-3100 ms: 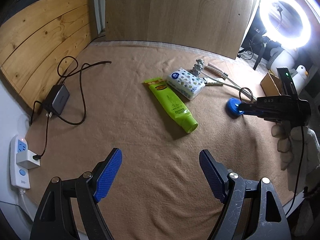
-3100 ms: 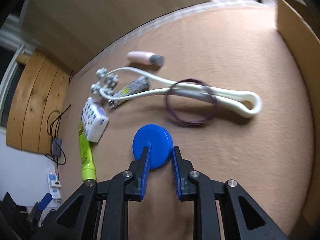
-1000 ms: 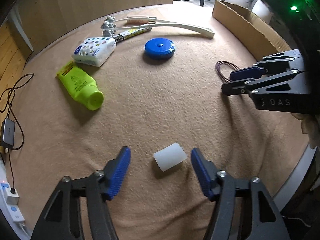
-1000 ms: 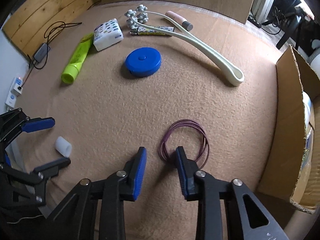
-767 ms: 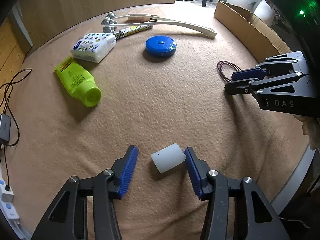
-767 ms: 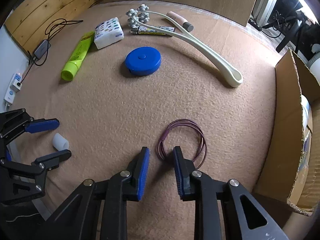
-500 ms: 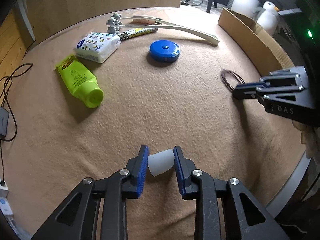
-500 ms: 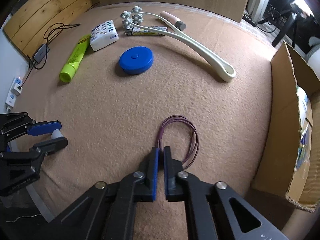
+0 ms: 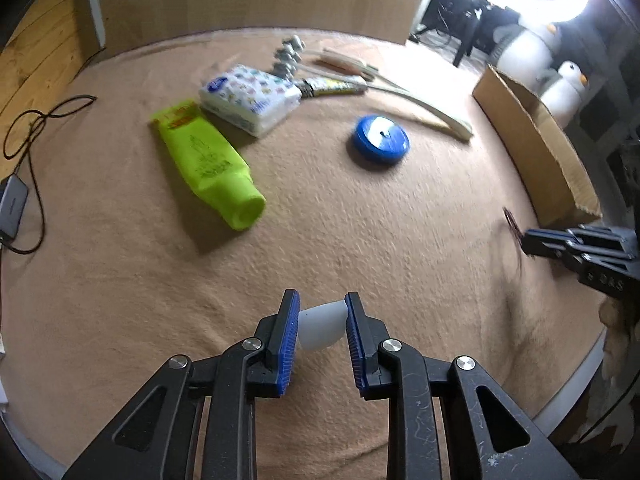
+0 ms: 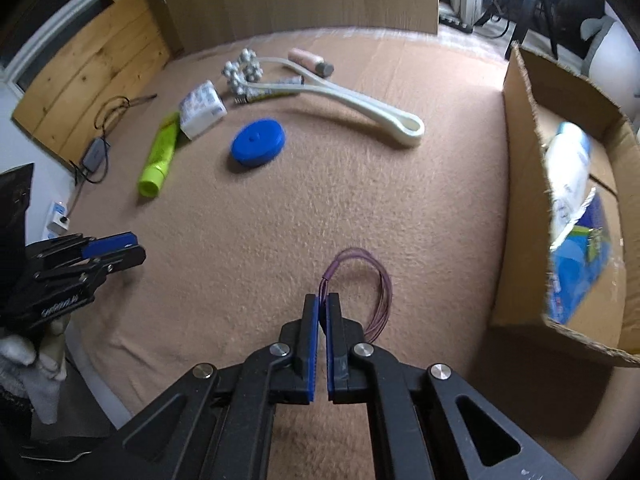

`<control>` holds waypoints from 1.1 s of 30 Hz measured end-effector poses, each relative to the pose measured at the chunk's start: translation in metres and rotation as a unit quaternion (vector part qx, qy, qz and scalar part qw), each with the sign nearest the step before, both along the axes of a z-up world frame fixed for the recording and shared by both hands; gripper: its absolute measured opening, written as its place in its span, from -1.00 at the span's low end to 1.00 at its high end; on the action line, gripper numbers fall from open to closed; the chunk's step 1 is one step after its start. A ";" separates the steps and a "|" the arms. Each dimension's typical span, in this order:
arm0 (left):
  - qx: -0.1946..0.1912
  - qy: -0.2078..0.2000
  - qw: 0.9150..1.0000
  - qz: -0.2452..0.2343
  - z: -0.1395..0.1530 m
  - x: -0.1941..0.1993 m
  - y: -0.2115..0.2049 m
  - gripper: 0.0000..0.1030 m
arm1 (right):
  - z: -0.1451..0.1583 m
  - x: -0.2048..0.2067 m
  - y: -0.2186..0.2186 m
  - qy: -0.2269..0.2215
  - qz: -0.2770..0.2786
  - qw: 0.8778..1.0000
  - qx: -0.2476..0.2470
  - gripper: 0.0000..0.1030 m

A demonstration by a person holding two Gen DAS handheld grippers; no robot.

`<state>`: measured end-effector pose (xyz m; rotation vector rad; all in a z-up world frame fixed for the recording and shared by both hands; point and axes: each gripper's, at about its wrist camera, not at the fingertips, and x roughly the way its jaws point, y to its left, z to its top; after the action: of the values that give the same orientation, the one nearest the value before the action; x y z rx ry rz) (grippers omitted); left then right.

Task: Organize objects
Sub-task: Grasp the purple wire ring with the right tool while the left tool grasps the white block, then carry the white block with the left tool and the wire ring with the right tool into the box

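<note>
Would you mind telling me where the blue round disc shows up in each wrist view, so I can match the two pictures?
Left wrist view: the blue round disc lies upper right of centre on the blanket, right of the green tube.
Right wrist view: the blue round disc lies upper left of centre, again right of the green tube.
Shared landmark: the cardboard box at the right edge.

Both tools share one build. The left gripper [image 9: 322, 320] has matte black plastic arms with triangular cut-outs, silver round screw heads at the pivots, and ribbed blue pads [image 9: 289, 340] lining the inner faces of its fingers; fine scratches mark the black plastic. The right gripper [image 10: 322, 324] matches it: black frame, silver screws, blue pads [image 10: 312, 350]. In the left wrist view its side carries pale embossed lettering, too blurred to read fully. Below the left gripper, in the right wrist view, shows a white knitted glove [image 10: 28, 364].
</note>
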<state>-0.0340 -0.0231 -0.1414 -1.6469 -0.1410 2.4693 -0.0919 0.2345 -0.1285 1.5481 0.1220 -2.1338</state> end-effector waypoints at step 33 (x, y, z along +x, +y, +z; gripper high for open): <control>0.066 0.096 0.981 -0.155 0.093 -0.129 0.283 -0.51 | 0.093 -0.038 0.180 0.112 -0.141 0.983 -0.042 -0.94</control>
<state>-0.1627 0.2601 -0.0480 -1.2604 -0.0202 2.3082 -0.1296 0.4147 -0.0355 1.3380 -0.1186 -2.4965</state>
